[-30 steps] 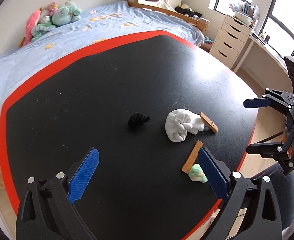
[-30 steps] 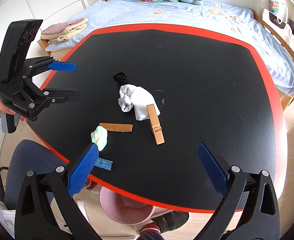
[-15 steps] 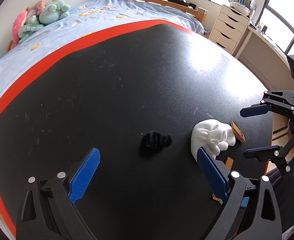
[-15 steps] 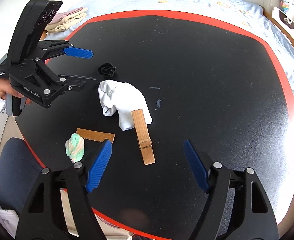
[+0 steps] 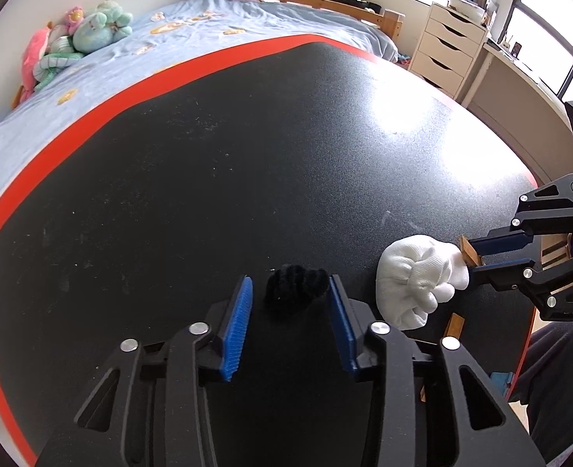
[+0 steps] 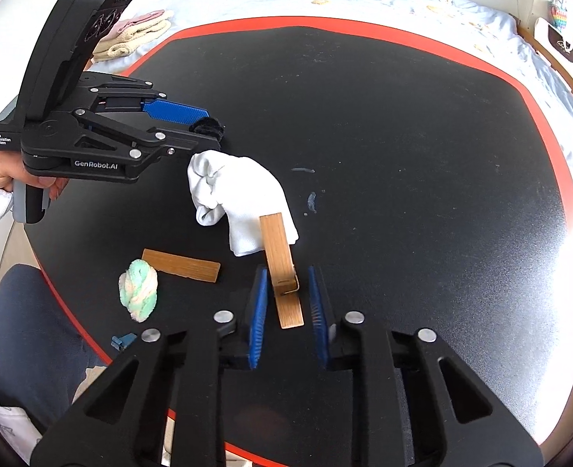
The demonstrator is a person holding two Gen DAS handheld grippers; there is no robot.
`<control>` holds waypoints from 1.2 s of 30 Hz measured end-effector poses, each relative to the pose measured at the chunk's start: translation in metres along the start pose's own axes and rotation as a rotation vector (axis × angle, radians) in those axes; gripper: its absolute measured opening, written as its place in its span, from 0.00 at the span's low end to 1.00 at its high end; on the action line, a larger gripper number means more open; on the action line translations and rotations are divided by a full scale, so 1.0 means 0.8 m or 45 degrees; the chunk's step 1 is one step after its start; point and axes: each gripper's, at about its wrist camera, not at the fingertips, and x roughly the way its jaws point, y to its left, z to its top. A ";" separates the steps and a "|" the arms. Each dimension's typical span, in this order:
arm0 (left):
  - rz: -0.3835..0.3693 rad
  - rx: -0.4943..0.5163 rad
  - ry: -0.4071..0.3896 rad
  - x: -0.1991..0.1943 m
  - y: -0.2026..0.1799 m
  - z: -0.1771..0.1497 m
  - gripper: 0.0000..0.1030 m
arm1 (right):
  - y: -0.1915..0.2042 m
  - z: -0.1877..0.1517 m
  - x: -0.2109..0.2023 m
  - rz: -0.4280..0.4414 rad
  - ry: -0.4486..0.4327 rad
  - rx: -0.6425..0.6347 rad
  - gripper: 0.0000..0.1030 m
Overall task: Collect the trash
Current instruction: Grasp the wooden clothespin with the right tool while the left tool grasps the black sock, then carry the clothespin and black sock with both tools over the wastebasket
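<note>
Closing, the left gripper (image 5: 290,299) straddles black fluff (image 5: 296,286); right gripper (image 6: 286,295) clamps the wooden clothespin (image 6: 280,268).

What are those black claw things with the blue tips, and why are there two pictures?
There is no robot here. A person holds a handheld gripper in each hand, like a big pair of tongs, and each one has a camera that looks along its two blue fingers. So each picture is what one gripper sees.

On the black table lie a white cloth, a flat wooden strip and a green-and-white wad.

In the left camera's picture, the left gripper is closing around a black fuzzy ball.

In the right camera's picture, the right gripper has shut on a wooden clothespin, whose far end rests on the cloth.

The person is collecting trash.
</note>
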 end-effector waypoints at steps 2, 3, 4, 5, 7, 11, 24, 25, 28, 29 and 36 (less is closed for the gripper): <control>0.016 0.002 0.004 0.000 -0.001 0.000 0.16 | 0.000 -0.001 -0.001 -0.007 0.000 -0.002 0.13; 0.016 -0.003 0.004 0.000 0.000 -0.001 0.16 | 0.001 -0.001 0.000 -0.011 -0.002 0.001 0.13; 0.018 -0.007 0.005 -0.001 -0.001 -0.001 0.15 | 0.000 -0.002 -0.001 -0.012 -0.004 0.005 0.13; 0.023 -0.009 0.005 -0.001 0.000 -0.002 0.15 | -0.002 -0.004 -0.004 -0.014 -0.008 0.011 0.13; 0.031 -0.019 0.003 -0.005 0.000 -0.004 0.15 | -0.001 -0.005 -0.007 -0.017 -0.016 0.020 0.13; 0.034 -0.041 -0.011 -0.021 -0.006 -0.008 0.15 | -0.002 -0.011 -0.021 -0.020 -0.040 0.040 0.13; 0.003 -0.034 -0.103 -0.119 -0.064 -0.042 0.15 | 0.029 -0.062 -0.130 -0.025 -0.164 0.078 0.13; -0.003 -0.032 -0.113 -0.127 -0.071 -0.046 0.15 | 0.033 -0.068 -0.139 -0.026 -0.174 0.085 0.13; -0.011 -0.015 -0.132 -0.145 -0.090 -0.057 0.15 | 0.042 -0.082 -0.156 -0.030 -0.202 0.104 0.13; -0.018 -0.010 -0.137 -0.151 -0.097 -0.061 0.15 | 0.045 -0.085 -0.160 -0.032 -0.209 0.109 0.13; -0.046 0.022 -0.161 -0.180 -0.144 -0.092 0.15 | 0.083 -0.117 -0.194 -0.039 -0.256 0.141 0.13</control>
